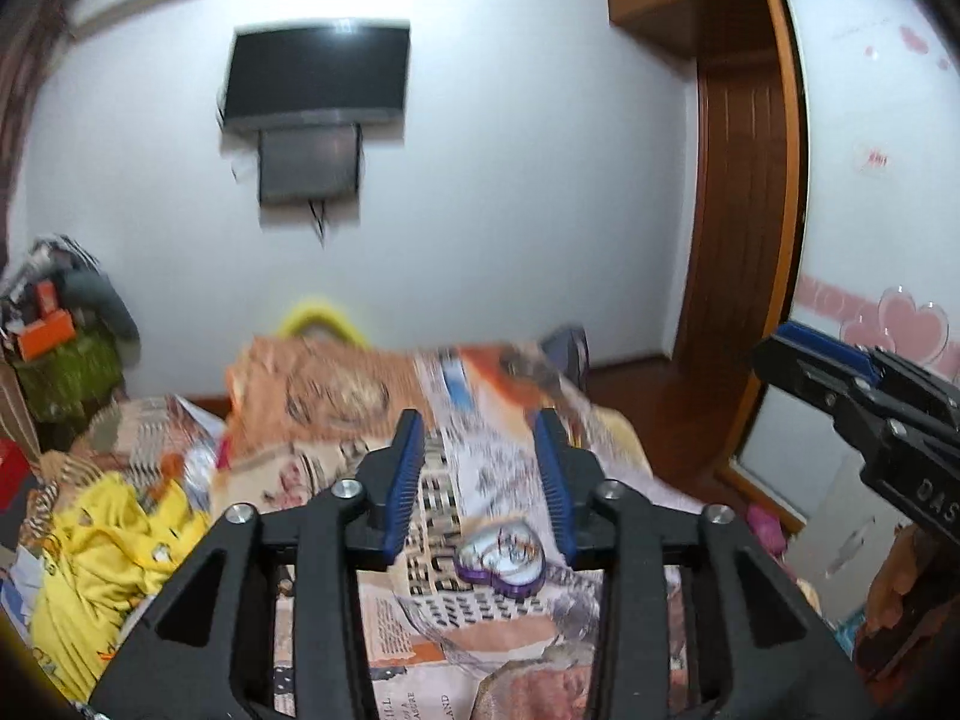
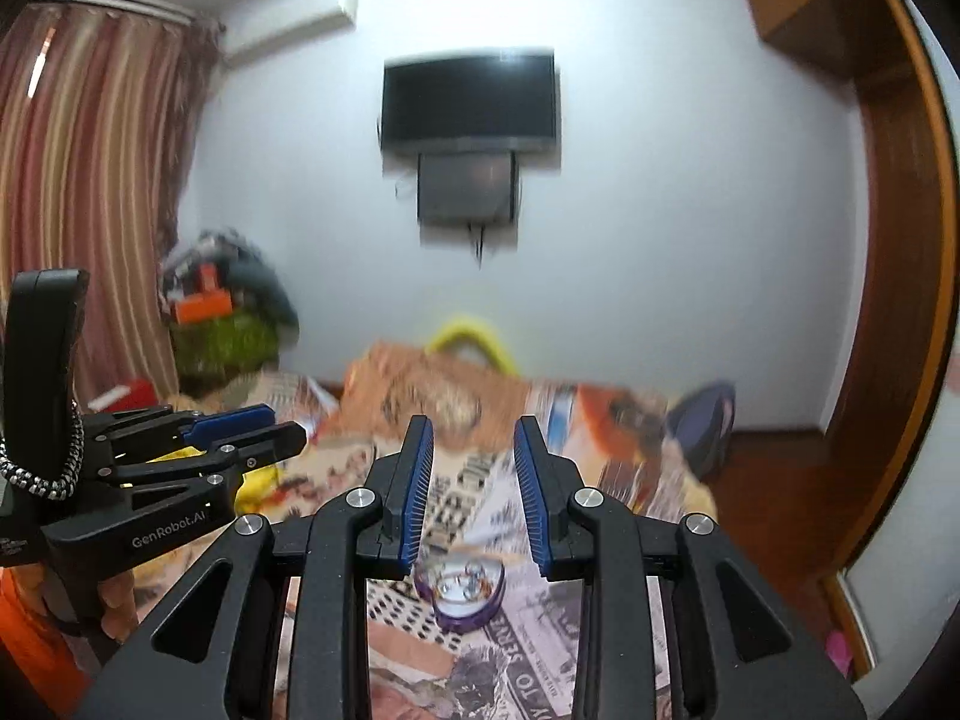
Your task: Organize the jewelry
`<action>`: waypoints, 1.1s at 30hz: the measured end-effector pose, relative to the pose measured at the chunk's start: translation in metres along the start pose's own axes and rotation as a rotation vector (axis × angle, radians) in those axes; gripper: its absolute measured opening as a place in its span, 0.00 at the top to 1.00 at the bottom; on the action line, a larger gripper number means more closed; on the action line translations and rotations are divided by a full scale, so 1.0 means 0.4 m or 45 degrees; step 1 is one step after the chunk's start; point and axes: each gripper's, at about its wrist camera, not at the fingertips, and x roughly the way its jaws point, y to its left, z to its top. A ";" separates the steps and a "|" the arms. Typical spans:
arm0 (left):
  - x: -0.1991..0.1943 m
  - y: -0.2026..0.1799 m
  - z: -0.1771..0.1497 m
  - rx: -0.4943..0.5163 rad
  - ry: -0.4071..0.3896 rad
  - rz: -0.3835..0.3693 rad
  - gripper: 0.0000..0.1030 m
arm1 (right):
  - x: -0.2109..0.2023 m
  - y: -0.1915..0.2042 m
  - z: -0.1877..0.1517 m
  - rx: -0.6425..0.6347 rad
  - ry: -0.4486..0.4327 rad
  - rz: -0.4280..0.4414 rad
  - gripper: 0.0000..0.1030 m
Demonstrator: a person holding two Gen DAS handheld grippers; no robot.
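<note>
A small purple heart-shaped jewelry box (image 1: 501, 558) with a clear lid lies on newspaper spread over the bed. In the right wrist view the box (image 2: 467, 591) shows small shiny pieces inside. My left gripper (image 1: 483, 426) is open and empty, held above and short of the box. My right gripper (image 2: 473, 429) is open and empty, also raised above the box. The right gripper shows at the right edge of the left wrist view (image 1: 852, 384), and the left gripper shows at the left of the right wrist view (image 2: 240, 429).
Newspaper (image 1: 432, 516) covers a patterned orange blanket (image 1: 312, 384). Yellow clothing (image 1: 102, 546) lies at the left. A cluttered pile (image 2: 222, 306) stands by the striped curtain (image 2: 90, 180). A wall TV (image 2: 471, 102) hangs ahead. A wooden wardrobe (image 1: 744, 180) stands at the right.
</note>
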 end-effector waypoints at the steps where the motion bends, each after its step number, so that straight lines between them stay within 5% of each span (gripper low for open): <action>1: -0.033 -0.007 0.004 0.006 -0.039 0.008 0.61 | -0.034 0.008 0.004 0.007 -0.044 -0.001 0.62; 7: -0.155 -0.028 -0.001 0.000 -0.158 0.009 0.30 | -0.136 0.038 0.007 0.005 -0.177 -0.055 0.51; 8: -0.171 -0.031 -0.003 0.003 -0.179 0.023 0.26 | -0.147 0.041 0.007 0.009 -0.188 -0.066 0.46; 10: -0.193 -0.036 -0.007 0.008 -0.213 0.056 0.07 | -0.160 0.041 0.007 0.028 -0.210 -0.079 0.20; 11: -0.205 -0.038 -0.010 0.009 -0.237 0.076 0.05 | -0.171 0.041 0.006 0.046 -0.238 -0.092 0.17; 16: -0.227 -0.044 -0.013 0.024 -0.262 0.093 0.03 | -0.157 0.055 0.002 0.052 -0.243 -0.156 0.00; 33: -0.242 -0.054 -0.038 0.023 -0.252 0.126 0.01 | -0.196 0.056 -0.035 0.039 -0.201 -0.147 0.00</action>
